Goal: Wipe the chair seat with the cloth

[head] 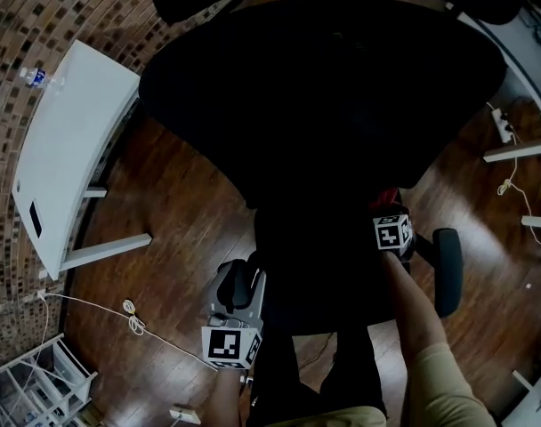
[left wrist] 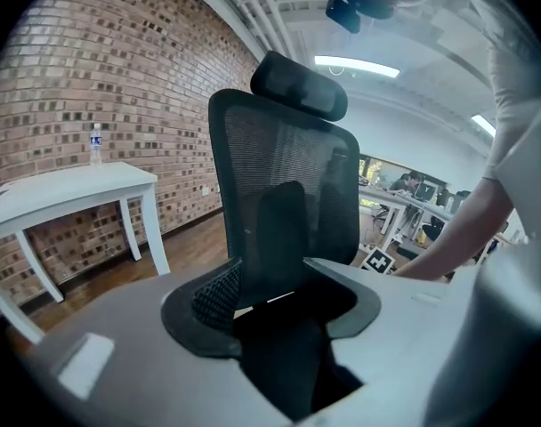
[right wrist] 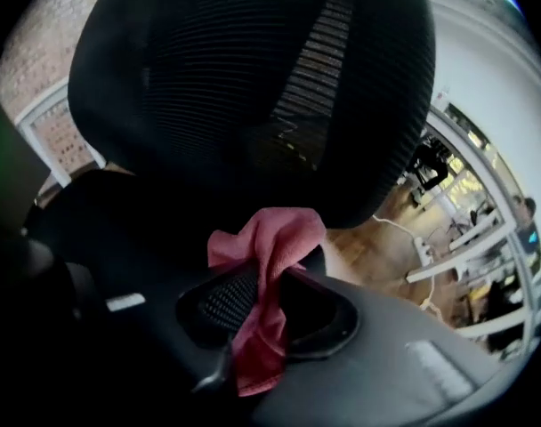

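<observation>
A water bottle [head: 35,76] is seen on the white table [head: 75,149], upper left; how full it is can't be made out. The pink cloth [right wrist: 275,238], all crumpled and drooping, is pinched in the right gripper [right wrist: 260,292] at lower centre, right by the black mesh chair [right wrist: 253,87]. The left gripper [left wrist: 270,314] is held with jaws spread, nothing caught between them.

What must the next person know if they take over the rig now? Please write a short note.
Left gripper: open, empty, facing the backrest of the office chair.
Right gripper: shut on the pink cloth, low by the chair seat.
Done: cloth is in hand.
Unclear: the seat is too dark to show any wiping.
Left to do: wipe the seat.
</observation>
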Tool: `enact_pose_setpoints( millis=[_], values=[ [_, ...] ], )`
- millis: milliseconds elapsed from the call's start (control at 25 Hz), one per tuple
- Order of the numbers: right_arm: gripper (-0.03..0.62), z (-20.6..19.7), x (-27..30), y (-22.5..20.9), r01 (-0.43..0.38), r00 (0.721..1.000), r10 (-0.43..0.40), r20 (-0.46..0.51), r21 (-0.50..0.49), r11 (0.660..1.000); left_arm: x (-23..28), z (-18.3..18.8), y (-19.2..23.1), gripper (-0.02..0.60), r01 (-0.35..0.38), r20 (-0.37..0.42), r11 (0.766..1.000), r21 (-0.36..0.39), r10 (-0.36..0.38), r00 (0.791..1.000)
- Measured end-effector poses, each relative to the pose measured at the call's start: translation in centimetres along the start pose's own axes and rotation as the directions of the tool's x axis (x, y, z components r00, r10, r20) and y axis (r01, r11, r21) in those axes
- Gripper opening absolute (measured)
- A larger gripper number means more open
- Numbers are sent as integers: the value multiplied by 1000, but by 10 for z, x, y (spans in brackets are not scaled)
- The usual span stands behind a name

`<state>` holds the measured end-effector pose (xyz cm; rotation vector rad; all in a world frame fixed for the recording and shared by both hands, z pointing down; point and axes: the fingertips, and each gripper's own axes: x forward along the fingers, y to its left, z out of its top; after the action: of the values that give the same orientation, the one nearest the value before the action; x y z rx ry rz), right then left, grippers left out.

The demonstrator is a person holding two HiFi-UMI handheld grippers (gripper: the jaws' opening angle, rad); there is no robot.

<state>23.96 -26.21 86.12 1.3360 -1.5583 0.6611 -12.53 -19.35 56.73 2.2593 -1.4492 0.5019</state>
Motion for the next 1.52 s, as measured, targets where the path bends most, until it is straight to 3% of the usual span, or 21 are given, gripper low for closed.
enact_pose_setpoints(
  millis=[80,160,240,280,320,400,480,520,560,600,680,800,920,1000,1080,1200,1360,1440,1520],
  values=[
    [83,-2,0,-17,14,999,-15,-35,-41,999,4,-2,-5,187,0,-5,1000,0,0,1000],
    [83,0,-3,-11,-13,1000,14,-23,38,999,6,-4,-2,187,-3,0,1000,-3,3,1000],
    [84,12,-5,34,-141,989,136,61,90,986,5,-6,5,187,-13,8,1000,-3,13,1000],
    [86,22,-9,74,-249,964,241,115,64,966,4,-6,9,189,-18,8,1000,0,18,1000],
    [86,33,-16,121,-370,918,362,164,18,929,3,-6,12,190,-22,7,1000,6,22,1000],
    [86,53,-35,218,-578,788,568,235,-34,815,2,-9,18,196,-22,5,1000,15,22,1000],
    [86,73,-54,299,-716,668,681,300,7,698,3,-14,25,204,-18,7,1000,12,18,1000],
    [86,81,-61,333,-759,626,709,325,41,650,3,-16,29,210,-15,8,1000,10,15,1000],
    [86,85,-66,362,-784,602,725,334,73,617,3,-18,33,214,-11,7,1000,9,11,1000],
    [86,86,-68,384,-790,600,731,324,95,606,2,-19,36,213,-9,3,1000,10,9,1000],
    [86,78,-64,402,-763,636,720,277,84,641,-1,-18,40,213,-5,-7,1000,9,5,1000],
    [84,66,-48,364,-672,717,650,251,5,740,-3,-14,40,212,-2,-3,1000,4,2,1000],
    [84,34,-23,267,-524,836,512,198,11,851,0,-14,32,207,13,3,1000,-7,-13,1000],
    [83,6,-10,179,-369,920,362,148,22,929,4,-15,23,207,29,8,999,-16,-29,1000],
    [83,-15,-9,95,-192,978,189,93,34,981,9,-16,13,207,44,11,999,-22,-44,999],
    [83,-33,-19,15,-34,999,33,10,30,999,14,-17,2,207,53,17,998,-30,-53,998],
    [83,-40,-25,-8,35,999,-37,21,84,996,13,-13,8,207,48,35,998,-43,-46,998],
    [83,-33,-23,24,-31,998,20,63,178,983,8,-14,18,207,31,39,998,-49,-29,999],
    [84,-20,-25,93,-201,976,174,133,226,953,1,-16,27,207,15,37,998,-59,-12,999]
  ],
)
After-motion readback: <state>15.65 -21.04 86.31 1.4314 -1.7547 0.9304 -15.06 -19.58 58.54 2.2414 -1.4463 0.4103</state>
